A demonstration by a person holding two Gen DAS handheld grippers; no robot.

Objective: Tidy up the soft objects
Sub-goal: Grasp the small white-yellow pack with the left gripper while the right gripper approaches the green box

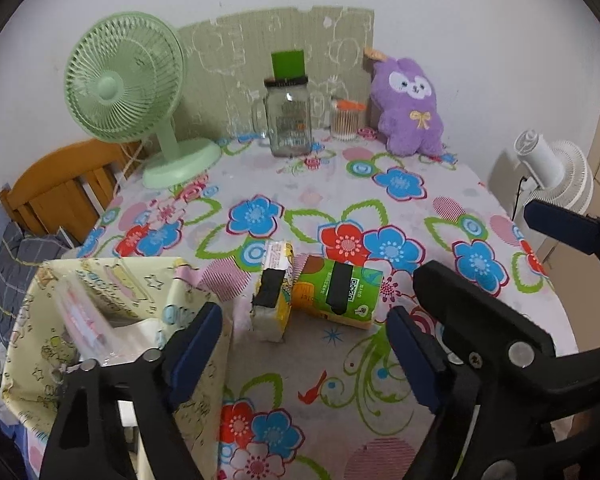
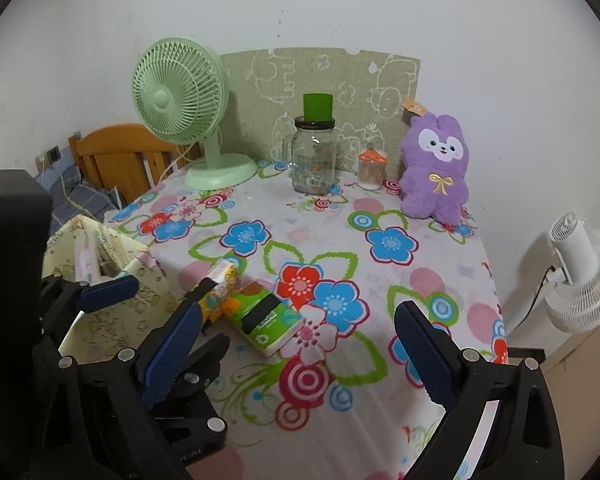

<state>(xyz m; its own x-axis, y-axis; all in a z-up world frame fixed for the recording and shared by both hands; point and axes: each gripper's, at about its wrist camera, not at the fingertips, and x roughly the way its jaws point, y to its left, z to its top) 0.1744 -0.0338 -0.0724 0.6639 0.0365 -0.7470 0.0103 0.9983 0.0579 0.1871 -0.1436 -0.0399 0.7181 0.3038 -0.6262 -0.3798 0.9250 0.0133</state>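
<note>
At the left edge of the table (image 1: pixel 380 360) stands a pale yellow fabric bin (image 1: pixel 100 320) with cartoon prints. Something in clear plastic already lies inside it, but it is blurred and I cannot say what it is. The wall of the bin looks soft, so a jaw that presses on it could fold it inward or push the bin off the edge.

The left gripper (image 1: pixel 304 344) hovers just beside the bin with its jaws wide apart, holding nothing. In front of it are two soft tissue packs, touching each other. The yellow pack (image 1: pixel 274 300) stands on its side, nearest to the bin. The green pack (image 1: pixel 336 292) lies flat, to the right of it. I think a grasp on the yellow pack can easily knock the green one or catch both together. A soft pack may also squash and slip out of the jaws.

The right gripper (image 2: pixel 300 344) is also open and empty, over the flowered cloth to the right of the packs.

Far at the back a purple plush rabbit (image 1: pixel 410 112) leans at the wall, next to a glass jar (image 1: pixel 290 120) and a small container of sticks (image 1: pixel 345 120). Reaching for the plush could tip these.

The bottom of the bin is hidden behind its wall and the left jaws.
</note>
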